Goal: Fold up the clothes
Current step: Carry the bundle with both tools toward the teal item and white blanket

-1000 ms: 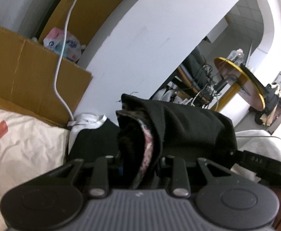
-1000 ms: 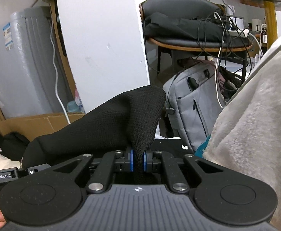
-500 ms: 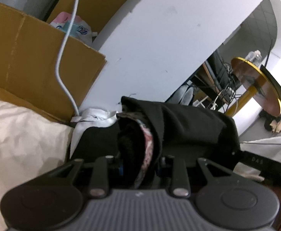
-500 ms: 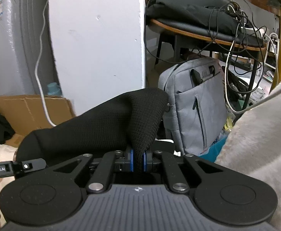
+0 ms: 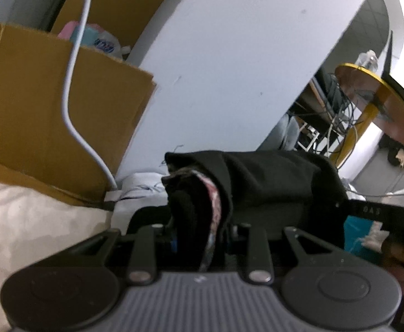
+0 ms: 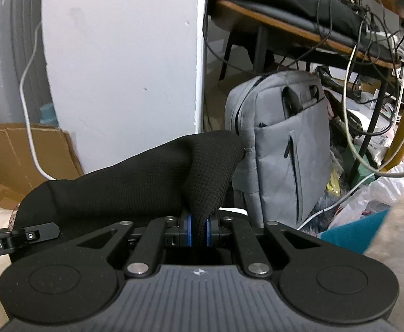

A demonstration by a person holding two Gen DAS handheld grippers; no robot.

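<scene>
Both views have swung over the last second: the white wall [image 5: 229, 69] fills way more of the left wrist view now, the cardboard box [image 5: 49, 116] has crept in closer, and on the right side the grey laptop bag [image 6: 284, 149] has slid toward the middle. So the pair of grippers is travelling together, and the garment hasn't shifted in either grip.

That garment is a black knit piece [image 6: 135, 188], held up in the air, stretched between the two tools and sagging a bit in the middle, above the cream bedding [image 5: 30, 235] at the lower left edge. No flat part of it is resting anywhere that I can see.

Left gripper [image 5: 199, 235] is pinched on a bunched end where a pinkish patterned lining [image 5: 214, 210] peeks out. Right gripper [image 6: 199, 232] is clamped on a fold of the knit between its blue pads [image 6: 190, 232].

My guess is it's mid-carry or mid-fold; can't tell which fold, since the rest of the cloth is out of view.
</scene>
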